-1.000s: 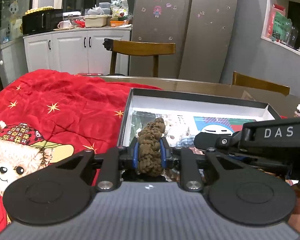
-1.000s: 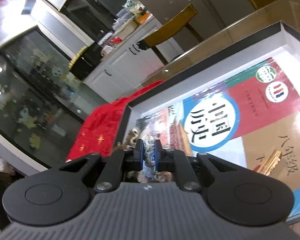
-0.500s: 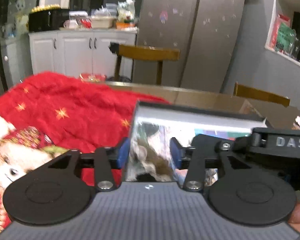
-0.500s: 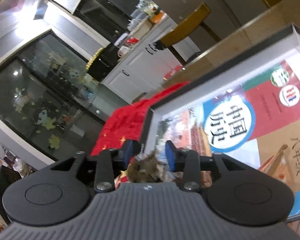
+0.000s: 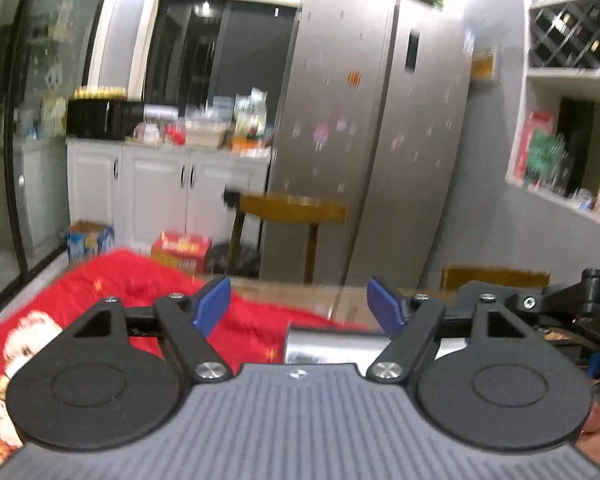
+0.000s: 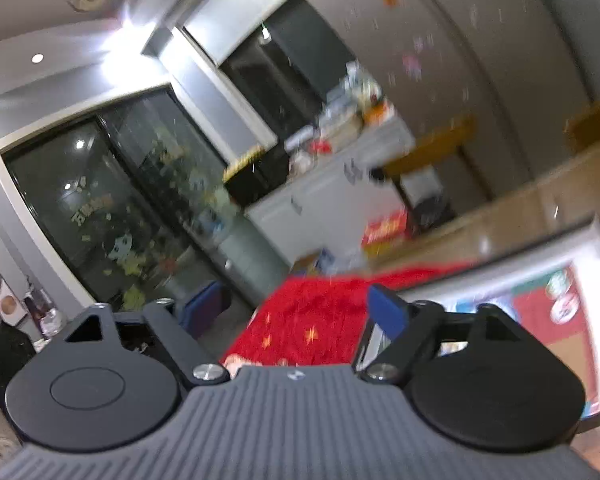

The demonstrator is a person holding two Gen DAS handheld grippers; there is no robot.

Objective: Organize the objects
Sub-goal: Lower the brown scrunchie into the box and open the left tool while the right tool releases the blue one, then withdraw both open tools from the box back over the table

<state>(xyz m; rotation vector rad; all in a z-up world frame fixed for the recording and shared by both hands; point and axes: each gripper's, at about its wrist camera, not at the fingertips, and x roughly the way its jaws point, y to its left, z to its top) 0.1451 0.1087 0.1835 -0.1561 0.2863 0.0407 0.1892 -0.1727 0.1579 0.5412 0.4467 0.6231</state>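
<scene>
Both grippers lifted since a second ago, rope toys released, views now blurred. Left gripper [image 5: 299,304] jaws wide apart, holding nothing, above red blanket [image 5: 148,284]. Right gripper [image 6: 296,312] jaws spread, empty. Box [image 6: 500,276] low right of right jaws, book [image 6: 548,312] flat inside; toys out of sight.

Left hand-held gripper [image 5: 299,306]: grey ribbed housing with a small logo at its front edge, two black round discs with embossed circles, black angular finger arms, silver screw heads at the pivots, blue pads [image 5: 212,307] on the fingertips. Right hand-held gripper [image 6: 302,308]: same grey ribbed body, black discs, silver screws; only one blue pad [image 6: 386,312] shows clearly. From the left wrist view, bare skin of a hand [image 5: 594,438] at the lower right edge.
</scene>
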